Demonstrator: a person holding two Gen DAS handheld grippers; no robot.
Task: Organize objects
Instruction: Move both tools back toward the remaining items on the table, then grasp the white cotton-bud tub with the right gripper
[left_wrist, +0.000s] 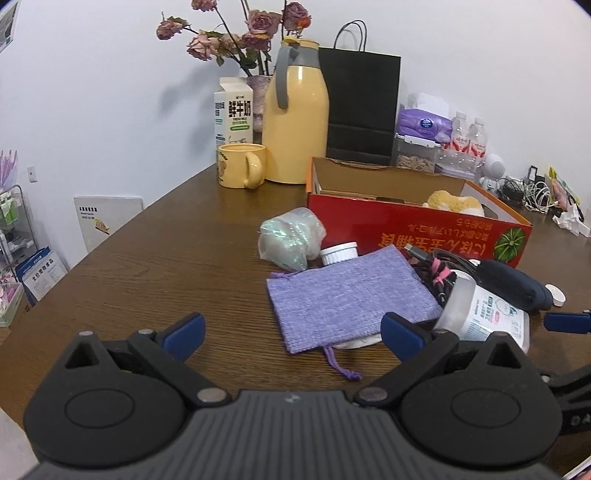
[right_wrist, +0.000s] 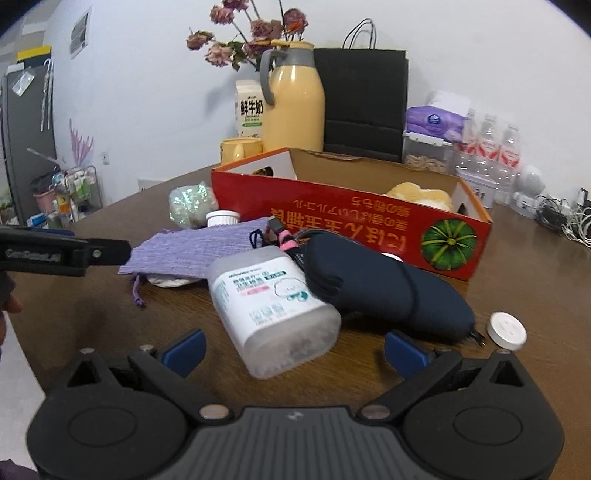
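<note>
A red cardboard box (left_wrist: 413, 227) (right_wrist: 354, 225) lies open on the brown table, with a yellow plush toy (left_wrist: 456, 202) (right_wrist: 421, 194) inside. In front of it sit a purple drawstring pouch (left_wrist: 347, 295) (right_wrist: 192, 251), a shiny plastic bag (left_wrist: 291, 238) (right_wrist: 192, 203), a small white jar (left_wrist: 339, 253) (right_wrist: 222, 218), a frosted cotton-swab container (left_wrist: 484, 317) (right_wrist: 273, 302), a dark blue case (left_wrist: 513, 282) (right_wrist: 376, 291), tangled cables (left_wrist: 436, 269) and a white round lid (right_wrist: 506, 329). My left gripper (left_wrist: 293, 332) is open just short of the pouch. My right gripper (right_wrist: 295, 349) is open around the swab container's base.
A yellow thermos (left_wrist: 295, 114), yellow mug (left_wrist: 242, 164), milk carton (left_wrist: 233, 110), dried roses (left_wrist: 240, 37) and black paper bag (left_wrist: 360, 107) stand behind the box. Tissues, a snack jar, water bottles (left_wrist: 469, 138) and chargers crowd the far right. A shelf cart stands left of the table.
</note>
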